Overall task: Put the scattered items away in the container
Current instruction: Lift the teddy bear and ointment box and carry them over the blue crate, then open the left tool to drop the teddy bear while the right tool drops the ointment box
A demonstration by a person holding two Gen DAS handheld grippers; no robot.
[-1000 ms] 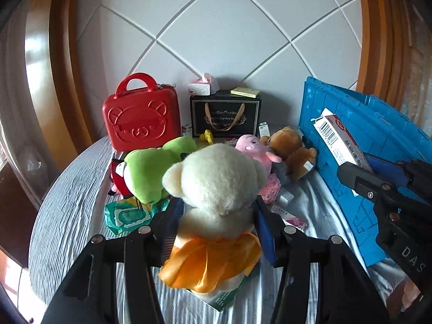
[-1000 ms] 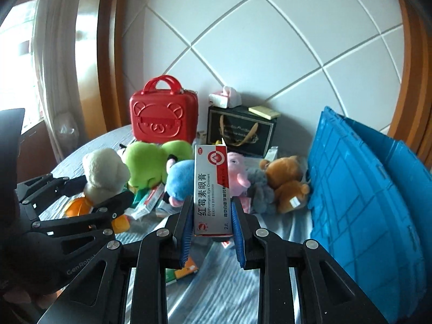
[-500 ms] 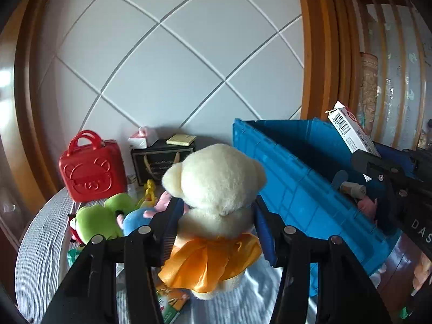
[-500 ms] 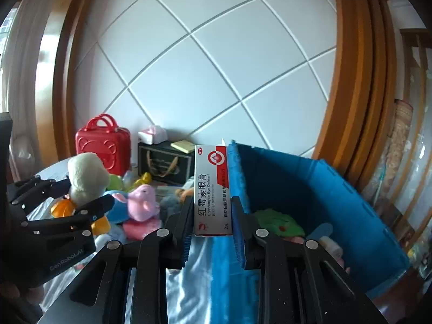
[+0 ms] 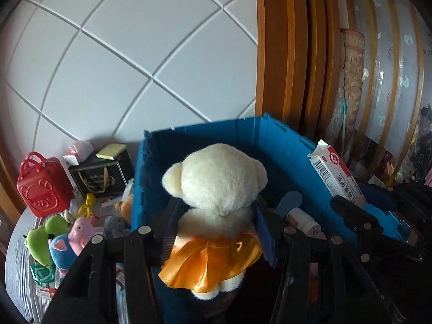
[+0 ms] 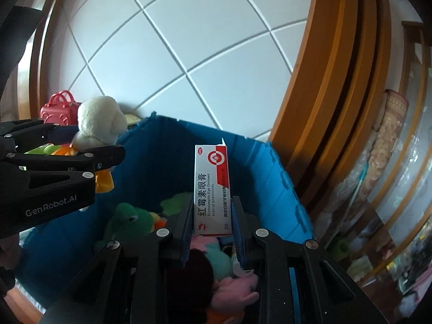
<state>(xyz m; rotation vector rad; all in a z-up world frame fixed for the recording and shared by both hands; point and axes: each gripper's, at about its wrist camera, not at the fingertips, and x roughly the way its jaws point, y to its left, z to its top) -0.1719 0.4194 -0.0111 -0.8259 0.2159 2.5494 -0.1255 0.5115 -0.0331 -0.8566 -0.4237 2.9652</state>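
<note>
The left claw [image 5: 216, 224] is grasping a cream plush bear [image 5: 216, 181] in an orange satin skirt, its blue pads pressing on the toy's body from both sides. The bear is hanging with its back to the camera, over the near wall of the blue plastic crate [image 5: 205, 132]. In the right wrist view the same bear [image 6: 98, 121] is showing at the left, just over the crate's left wall.

The right claw [image 6: 212, 221] is clenching on a white and red ointment box [image 6: 212, 189], which is standing upright between the pads, its top flap slightly lifted. The box is hanging above the open crate [image 6: 259, 167]. Inside the crate a green plush frog [image 6: 129, 221], a pink plush toy [image 6: 237, 289] and other soft toys are lying in a heap. From the left wrist view a small white bottle [image 5: 303, 220] is lying at the crate's bottom, and the ointment box [image 5: 334, 172] is tilting out of the right claw at the far right.

On the grey tabletop [image 5: 16, 251] beside the crate, other things are lying scattered: a red bear-faced case [image 5: 43, 186], a black gift bag [image 5: 100, 175], a green plush [image 5: 43, 235], a pink pig plush [image 5: 81, 229] and a blue plush [image 5: 62, 251].
</note>
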